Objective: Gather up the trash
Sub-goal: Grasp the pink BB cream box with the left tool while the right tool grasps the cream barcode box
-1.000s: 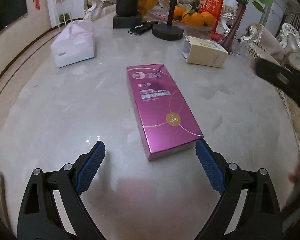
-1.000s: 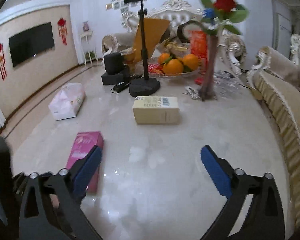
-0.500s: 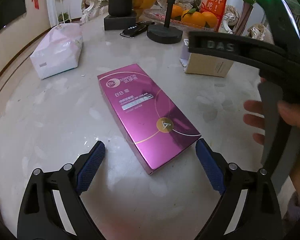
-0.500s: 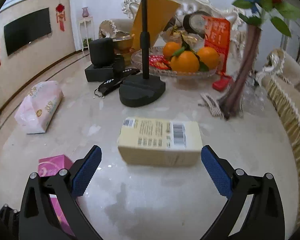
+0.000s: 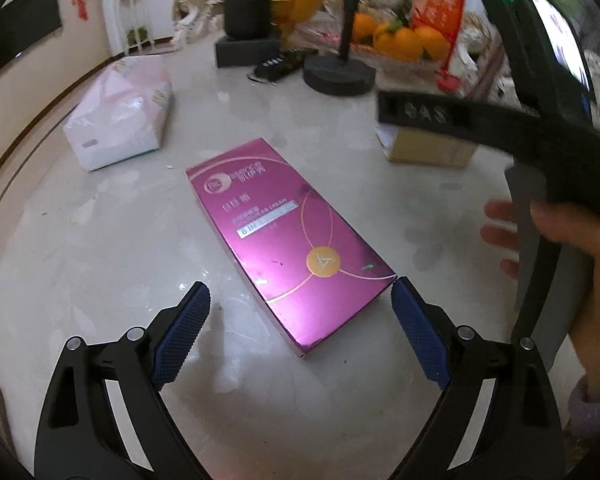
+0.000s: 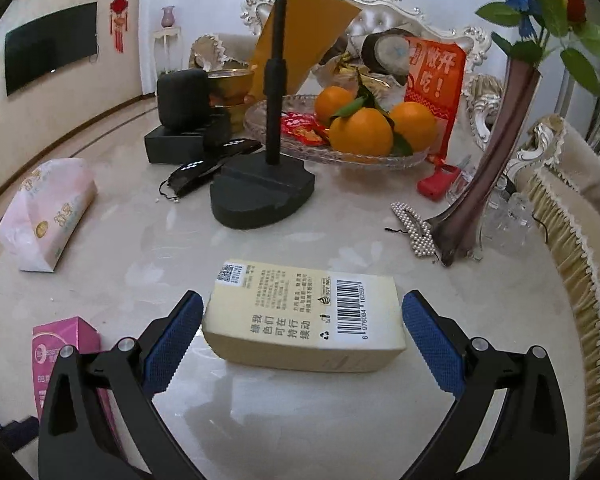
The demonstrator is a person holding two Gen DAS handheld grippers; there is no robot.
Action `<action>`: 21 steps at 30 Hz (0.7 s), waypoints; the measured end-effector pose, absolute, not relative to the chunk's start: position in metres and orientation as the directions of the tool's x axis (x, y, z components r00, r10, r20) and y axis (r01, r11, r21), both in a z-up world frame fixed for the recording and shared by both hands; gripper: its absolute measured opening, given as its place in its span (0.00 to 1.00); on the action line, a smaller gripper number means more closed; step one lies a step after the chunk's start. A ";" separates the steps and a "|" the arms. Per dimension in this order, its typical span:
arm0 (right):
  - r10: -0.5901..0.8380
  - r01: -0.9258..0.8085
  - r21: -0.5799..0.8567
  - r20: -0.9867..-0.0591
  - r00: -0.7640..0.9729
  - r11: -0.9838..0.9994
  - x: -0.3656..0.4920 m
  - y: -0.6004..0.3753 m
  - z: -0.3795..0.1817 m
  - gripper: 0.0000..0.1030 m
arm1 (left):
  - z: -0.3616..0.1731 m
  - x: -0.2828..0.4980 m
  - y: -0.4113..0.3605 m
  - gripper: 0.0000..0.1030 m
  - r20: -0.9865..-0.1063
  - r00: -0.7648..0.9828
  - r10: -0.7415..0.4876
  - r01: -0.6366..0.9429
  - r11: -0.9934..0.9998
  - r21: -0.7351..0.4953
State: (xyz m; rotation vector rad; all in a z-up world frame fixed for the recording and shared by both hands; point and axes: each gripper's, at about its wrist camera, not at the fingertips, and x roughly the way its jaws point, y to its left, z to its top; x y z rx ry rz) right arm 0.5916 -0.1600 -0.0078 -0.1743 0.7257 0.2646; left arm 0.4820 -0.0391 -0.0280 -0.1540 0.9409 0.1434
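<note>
A magenta cosmetics box [image 5: 284, 240] lies flat on the marble table, its near end between the open jaws of my left gripper [image 5: 300, 320]. A cream box with a barcode [image 6: 308, 316] lies on its side between the open jaws of my right gripper [image 6: 302, 328], and the pads stand just off its two ends. The cream box also shows in the left wrist view [image 5: 428, 148], partly hidden behind the right gripper's body. The magenta box shows at the lower left of the right wrist view [image 6: 66, 344].
A pink tissue pack [image 6: 48, 216] lies at the left. A black phone stand [image 6: 260, 192], a fruit tray with oranges [image 6: 340, 148], black boxes [image 6: 180, 140], a vase of flowers [image 6: 496, 152] and a pearl hair clip [image 6: 416, 228] fill the back. A sofa [image 6: 572, 216] runs along the right.
My right gripper has moved forward to the cream box, which now sits between its jaws. My left gripper has edged closer to the magenta box. Both stay open.
</note>
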 end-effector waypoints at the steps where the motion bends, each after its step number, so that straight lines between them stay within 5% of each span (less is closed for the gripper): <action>1: 0.177 -0.300 -0.069 -0.673 0.718 0.951 0.592 -0.161 -0.008 0.93 | -0.028 0.484 -0.038 0.87 -0.817 0.575 0.055 -0.202 0.976 -0.076; 8: 0.164 -0.303 -0.098 -0.663 0.730 0.948 0.595 -0.159 -0.008 0.93 | -0.025 0.488 -0.034 0.87 -0.827 0.554 0.098 -0.345 0.931 -0.121; 13: 0.178 -0.300 -0.075 -0.661 0.729 0.951 0.596 -0.167 -0.010 0.93 | -0.011 0.489 -0.032 0.87 -0.796 0.551 0.249 -0.441 0.897 -0.025; 21: 0.189 -0.316 -0.080 -0.654 0.733 0.946 0.595 -0.169 -0.005 0.93 | -0.009 0.512 -0.029 0.87 -0.814 0.526 0.247 -0.465 0.885 -0.032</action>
